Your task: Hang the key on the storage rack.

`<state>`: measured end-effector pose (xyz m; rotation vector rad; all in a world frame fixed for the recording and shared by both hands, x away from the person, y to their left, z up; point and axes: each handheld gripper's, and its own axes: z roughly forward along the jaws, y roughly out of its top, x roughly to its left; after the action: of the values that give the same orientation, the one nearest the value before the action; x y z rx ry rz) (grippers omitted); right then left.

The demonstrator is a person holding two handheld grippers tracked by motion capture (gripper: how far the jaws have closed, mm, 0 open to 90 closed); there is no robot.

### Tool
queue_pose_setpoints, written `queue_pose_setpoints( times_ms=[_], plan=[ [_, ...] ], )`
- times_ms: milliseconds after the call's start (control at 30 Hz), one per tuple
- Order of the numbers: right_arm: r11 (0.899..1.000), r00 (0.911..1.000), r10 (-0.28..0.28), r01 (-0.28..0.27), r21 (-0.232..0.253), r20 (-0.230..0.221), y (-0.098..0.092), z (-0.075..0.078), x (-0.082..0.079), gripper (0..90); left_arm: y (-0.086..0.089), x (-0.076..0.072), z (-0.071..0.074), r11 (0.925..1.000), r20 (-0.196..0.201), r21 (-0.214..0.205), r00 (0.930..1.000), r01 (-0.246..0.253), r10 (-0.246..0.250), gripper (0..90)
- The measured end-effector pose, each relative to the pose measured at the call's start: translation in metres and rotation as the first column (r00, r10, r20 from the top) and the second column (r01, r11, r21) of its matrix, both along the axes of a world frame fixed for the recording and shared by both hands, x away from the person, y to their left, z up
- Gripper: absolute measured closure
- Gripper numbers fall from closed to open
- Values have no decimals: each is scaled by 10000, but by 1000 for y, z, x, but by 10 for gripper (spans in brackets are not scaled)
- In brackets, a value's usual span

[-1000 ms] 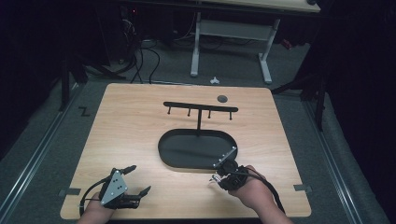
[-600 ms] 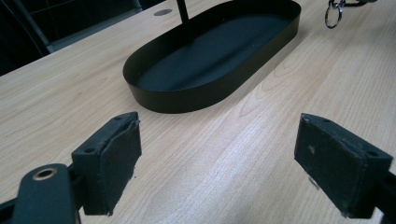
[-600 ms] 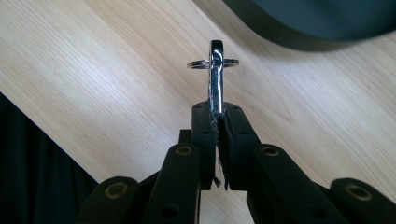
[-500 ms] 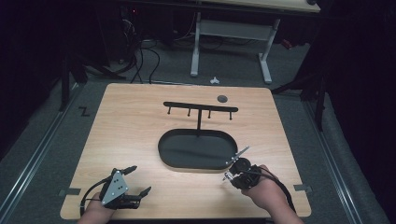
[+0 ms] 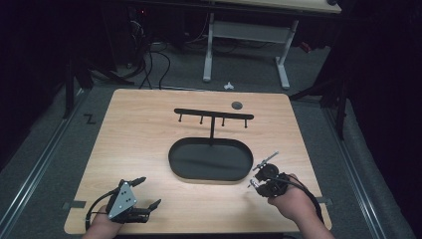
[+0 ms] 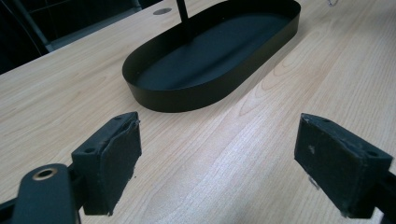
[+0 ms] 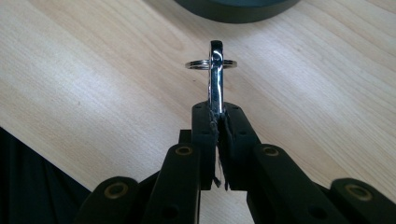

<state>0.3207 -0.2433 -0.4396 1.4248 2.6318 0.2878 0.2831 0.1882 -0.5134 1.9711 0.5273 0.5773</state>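
Note:
A black oval tray (image 5: 172,160) lies mid-table, and a thin post rises from its far side to a crossbar rack (image 5: 214,115) with several pegs. My right gripper (image 5: 261,173) hovers just off the tray's right end, shut on a shiny metal clasp (image 5: 267,160). In the right gripper view the clasp (image 7: 215,79) stands upright out of the pinched pads (image 7: 205,122), with a thin key ring (image 7: 201,63) through its top. My left gripper (image 5: 148,192) rests near the front left edge. Its jaws stand wide open over bare wood, facing the tray (image 6: 187,100).
A small round dark grommet (image 5: 237,105) sits in the tabletop behind the rack. The table's front edge lies close under both hands. Past the far edge are a white desk frame (image 5: 281,64) and cables on the floor.
My right gripper has carried the clasp to the right and slightly up, from in front of the tray to beside its right end. The left gripper has stayed put.

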Motion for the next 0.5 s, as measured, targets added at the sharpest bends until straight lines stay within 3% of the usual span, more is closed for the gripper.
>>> queue_pose_setpoints(
  times_ms=[500],
  plan=[
    [9941, 9946, -1032, 1029, 342, 57, -17, 26, 14, 846, 1, 0, 0, 10000, 1, -4, 10000, -2, 2, 152]
  ],
)
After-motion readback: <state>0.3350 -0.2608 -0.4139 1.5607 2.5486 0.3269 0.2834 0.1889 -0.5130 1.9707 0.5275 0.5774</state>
